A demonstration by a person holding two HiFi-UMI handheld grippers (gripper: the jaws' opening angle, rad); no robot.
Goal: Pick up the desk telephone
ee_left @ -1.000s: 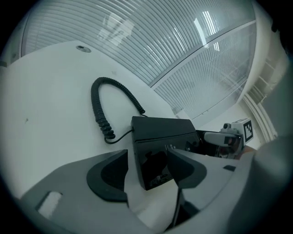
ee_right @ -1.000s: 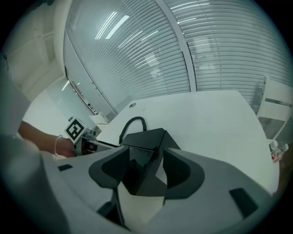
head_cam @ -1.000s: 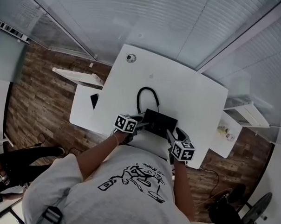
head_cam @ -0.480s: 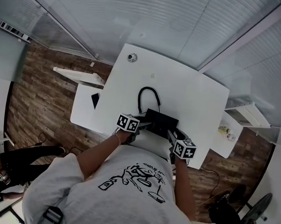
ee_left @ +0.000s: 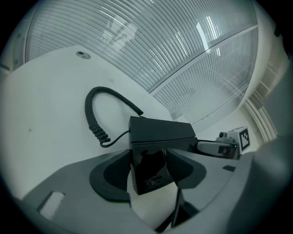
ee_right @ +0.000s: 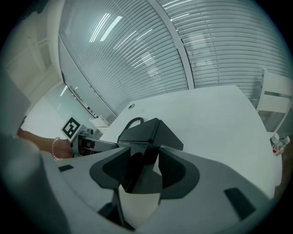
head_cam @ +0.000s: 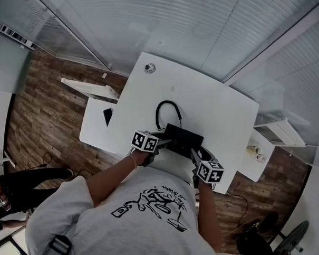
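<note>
The black desk telephone (head_cam: 183, 136) lies near the front edge of the white table (head_cam: 213, 105), its coiled cord (head_cam: 165, 106) looping away behind it. My left gripper (head_cam: 166, 144) is at the phone's left end and my right gripper (head_cam: 192, 152) at its right end. In the left gripper view the glossy end of the phone (ee_left: 160, 132) sits between the jaws of the left gripper (ee_left: 149, 169), which are closing. In the right gripper view a corner of the phone (ee_right: 146, 132) sits between the closing jaws of the right gripper (ee_right: 144, 169), with a white gap beside one pad.
A round grommet (head_cam: 149, 68) sits at the table's far left corner. A lower white side surface (head_cam: 96, 127) with a dark item (head_cam: 107, 115) adjoins on the left, white shelving (head_cam: 278, 129) on the right. Glass walls with blinds stand behind. Wood floor surrounds.
</note>
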